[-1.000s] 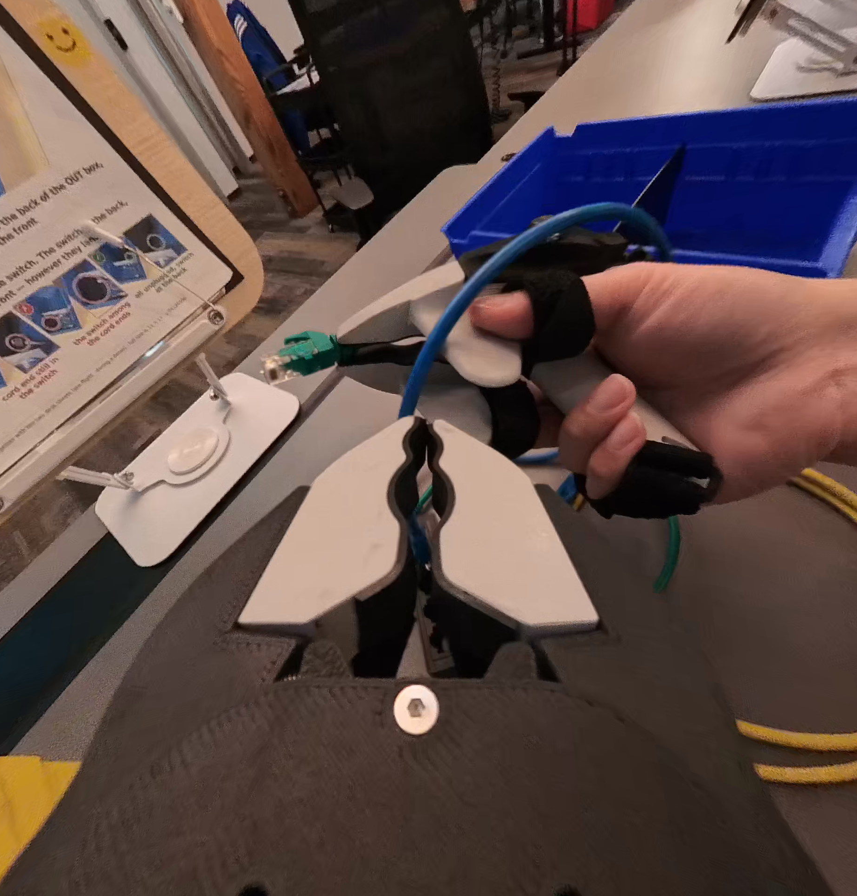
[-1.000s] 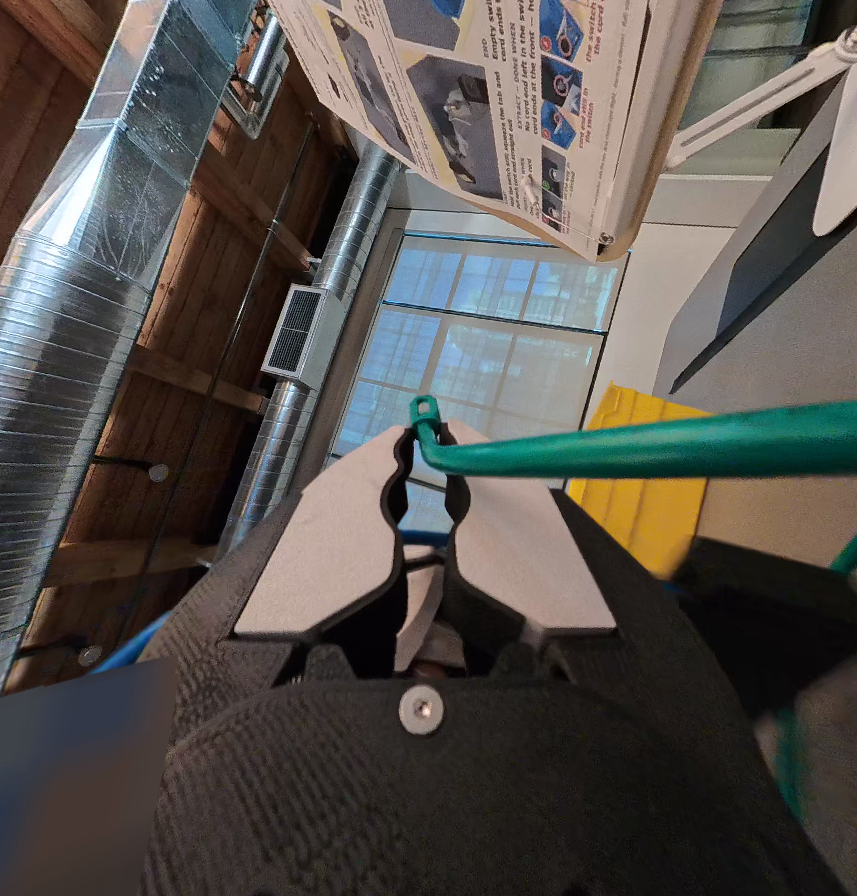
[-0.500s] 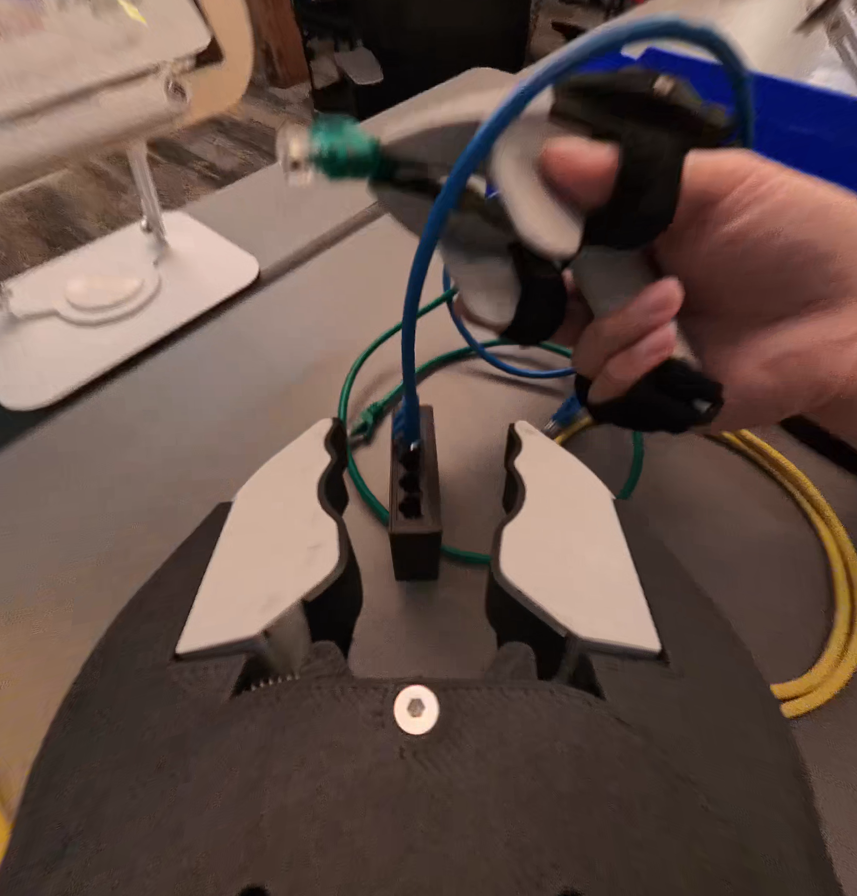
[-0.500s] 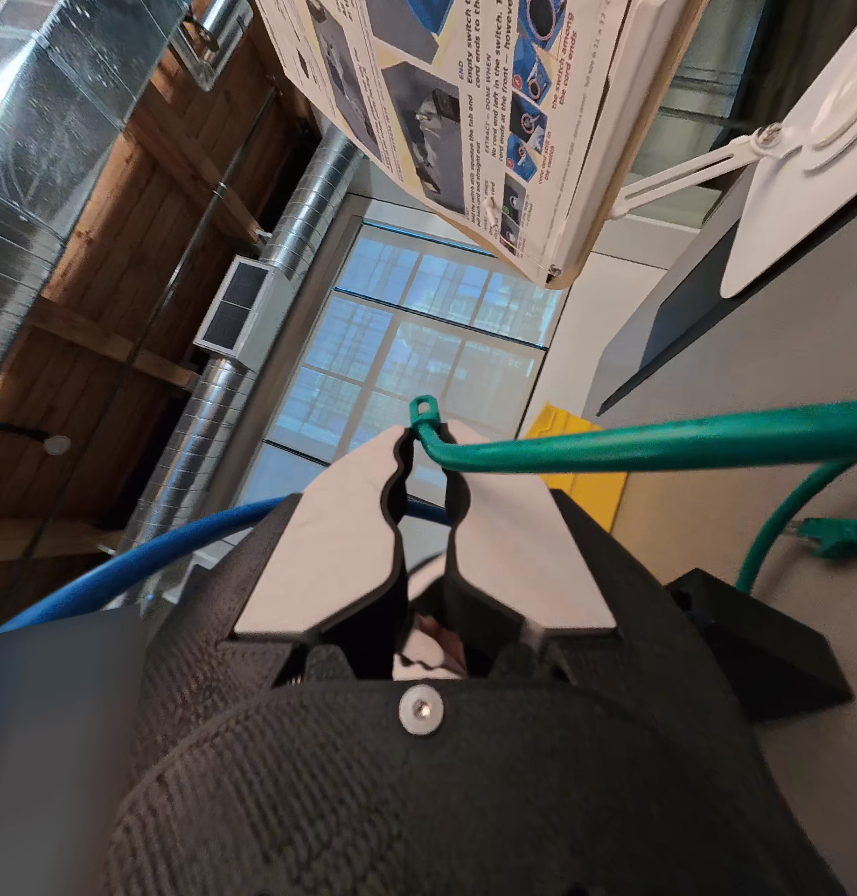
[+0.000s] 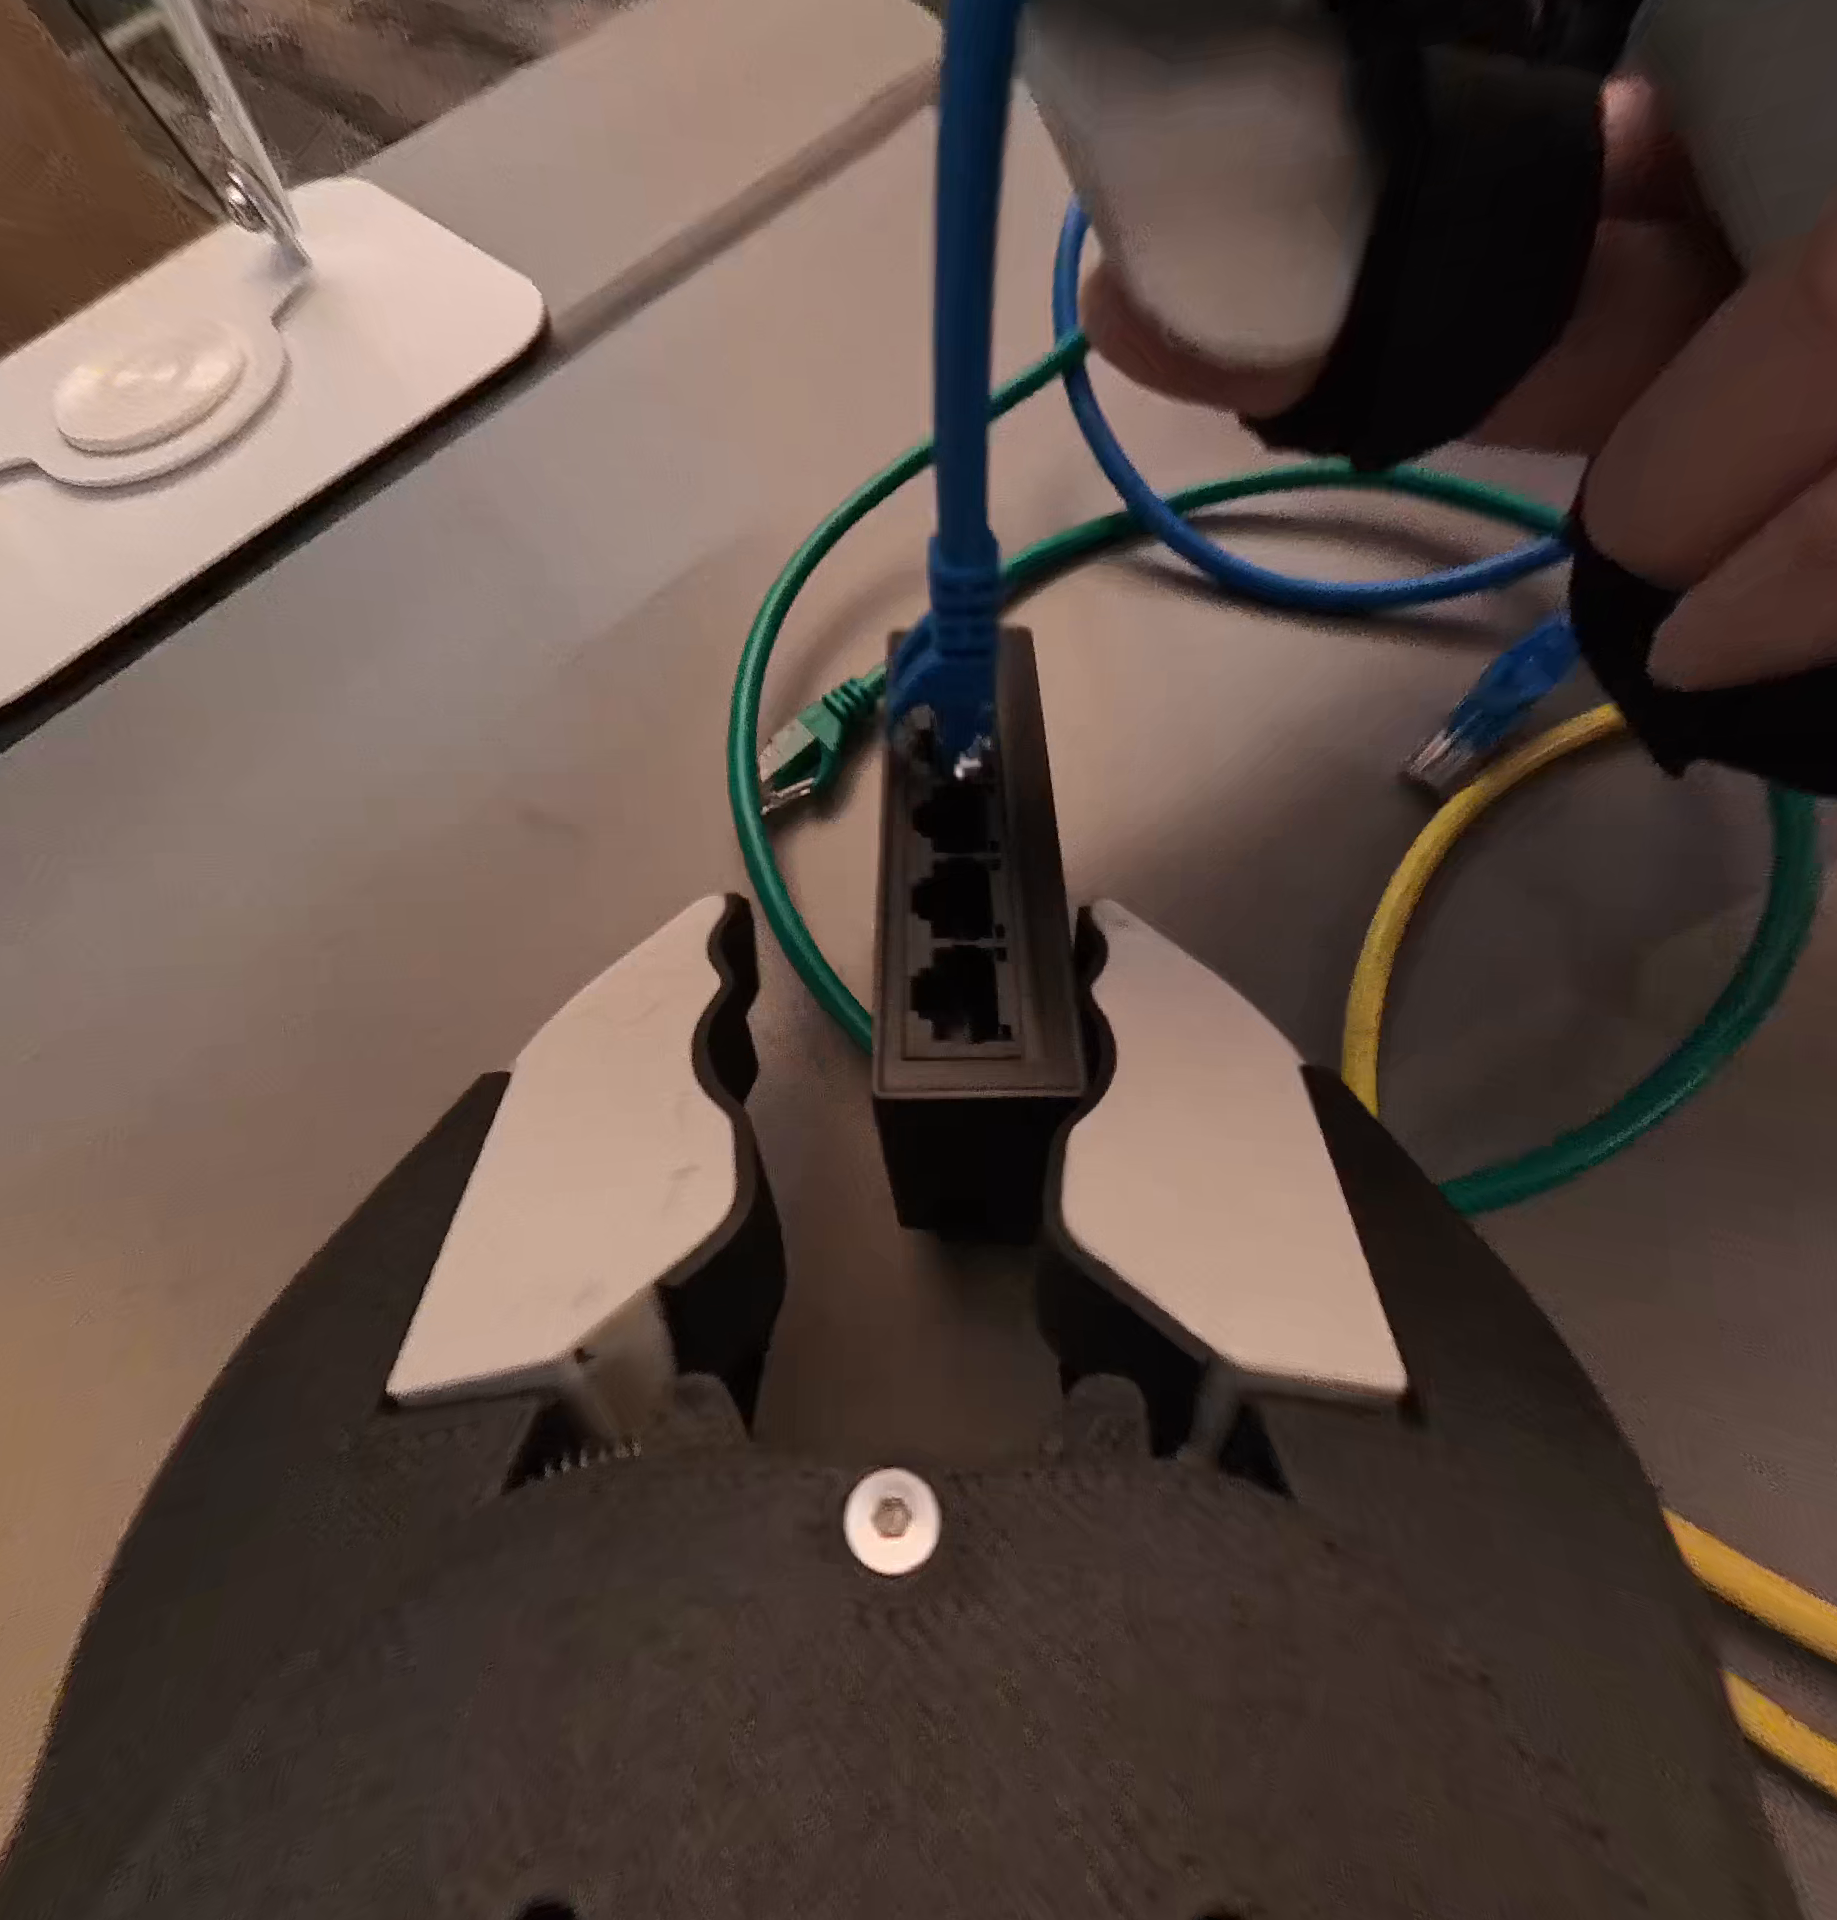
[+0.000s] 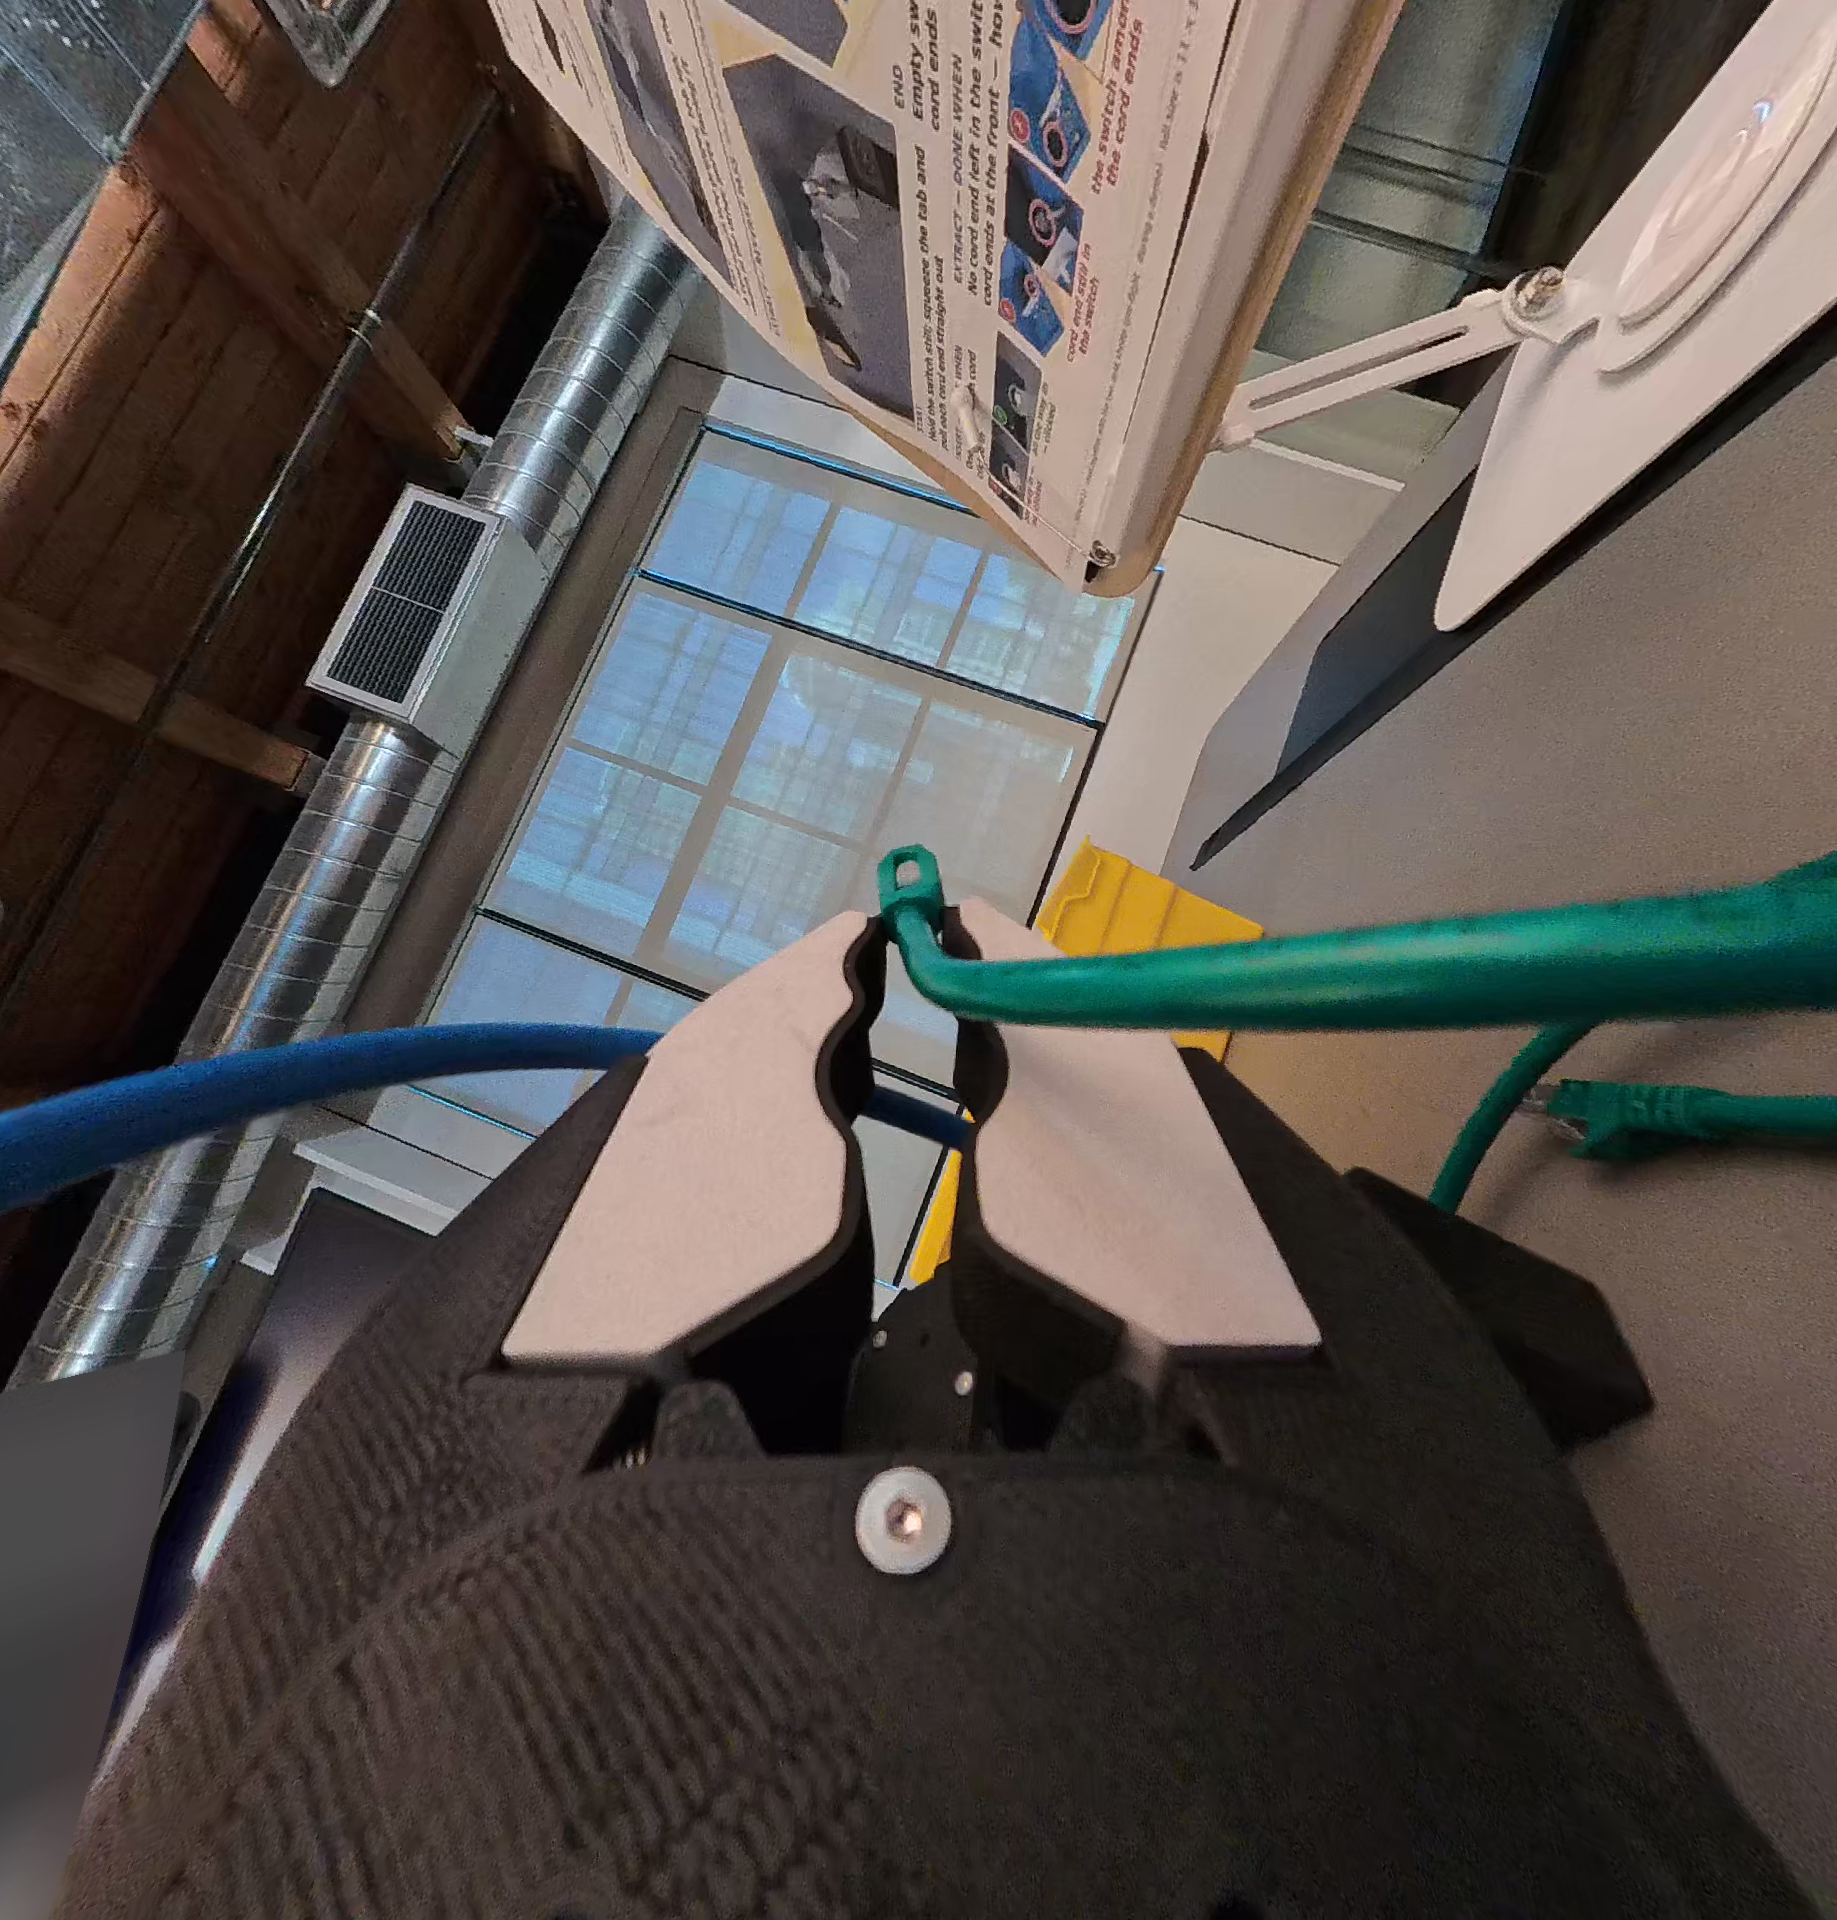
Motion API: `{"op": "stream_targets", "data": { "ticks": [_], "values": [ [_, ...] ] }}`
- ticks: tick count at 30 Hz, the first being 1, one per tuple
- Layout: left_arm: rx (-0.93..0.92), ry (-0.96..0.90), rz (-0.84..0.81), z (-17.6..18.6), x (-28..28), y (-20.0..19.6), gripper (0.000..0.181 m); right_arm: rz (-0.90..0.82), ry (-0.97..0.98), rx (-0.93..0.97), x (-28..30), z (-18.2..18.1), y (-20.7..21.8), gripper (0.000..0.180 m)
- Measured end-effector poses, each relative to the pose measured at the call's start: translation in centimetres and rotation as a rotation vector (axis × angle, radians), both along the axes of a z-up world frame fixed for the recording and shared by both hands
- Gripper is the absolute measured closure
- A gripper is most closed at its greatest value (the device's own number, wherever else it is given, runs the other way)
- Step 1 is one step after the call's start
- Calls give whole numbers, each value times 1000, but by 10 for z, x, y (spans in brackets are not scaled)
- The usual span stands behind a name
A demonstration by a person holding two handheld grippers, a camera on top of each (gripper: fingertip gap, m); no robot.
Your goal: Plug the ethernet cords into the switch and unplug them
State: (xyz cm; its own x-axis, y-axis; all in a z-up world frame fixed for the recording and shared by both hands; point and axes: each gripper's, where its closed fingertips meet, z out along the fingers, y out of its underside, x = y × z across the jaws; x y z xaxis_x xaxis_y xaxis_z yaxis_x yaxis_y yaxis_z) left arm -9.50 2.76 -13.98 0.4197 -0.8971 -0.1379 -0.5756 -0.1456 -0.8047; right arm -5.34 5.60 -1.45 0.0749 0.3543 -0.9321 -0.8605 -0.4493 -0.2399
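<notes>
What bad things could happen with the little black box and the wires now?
The left gripper is open around the switch, not clamping it, so the box might tip or slide when the green plug goes in. The blue cord, already plugged in, runs past the right gripper and could get tugged. The green cord loops around the switch and might snag.

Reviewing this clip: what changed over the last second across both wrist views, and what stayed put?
The left hand-held gripper went from shut to open and came down toward the table, so its fingers now straddle the near end of the black switch. The blue cord stays plugged into the switch's far port. The right hand-held gripper stays shut on the green cord.
</notes>
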Motion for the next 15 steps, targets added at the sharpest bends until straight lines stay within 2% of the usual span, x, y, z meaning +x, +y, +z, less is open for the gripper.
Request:
{"op": "stream_targets", "data": {
  "ticks": [1,2,9,15],
  "values": [
    [2,41,-19,-5,2,-2,133,0,-3,-2,0,-1,0,168],
    [7,72,-45,-9,4,-5,152,-2,-6,-3,1,-1,0,168],
    [80,-15,-28,23,0,9,153,-34,-32,12,12,3,-1,168],
    [334,-28,32,91,-15,31,153,-14,-132,34,3,6,-3,169]
  ]
}}
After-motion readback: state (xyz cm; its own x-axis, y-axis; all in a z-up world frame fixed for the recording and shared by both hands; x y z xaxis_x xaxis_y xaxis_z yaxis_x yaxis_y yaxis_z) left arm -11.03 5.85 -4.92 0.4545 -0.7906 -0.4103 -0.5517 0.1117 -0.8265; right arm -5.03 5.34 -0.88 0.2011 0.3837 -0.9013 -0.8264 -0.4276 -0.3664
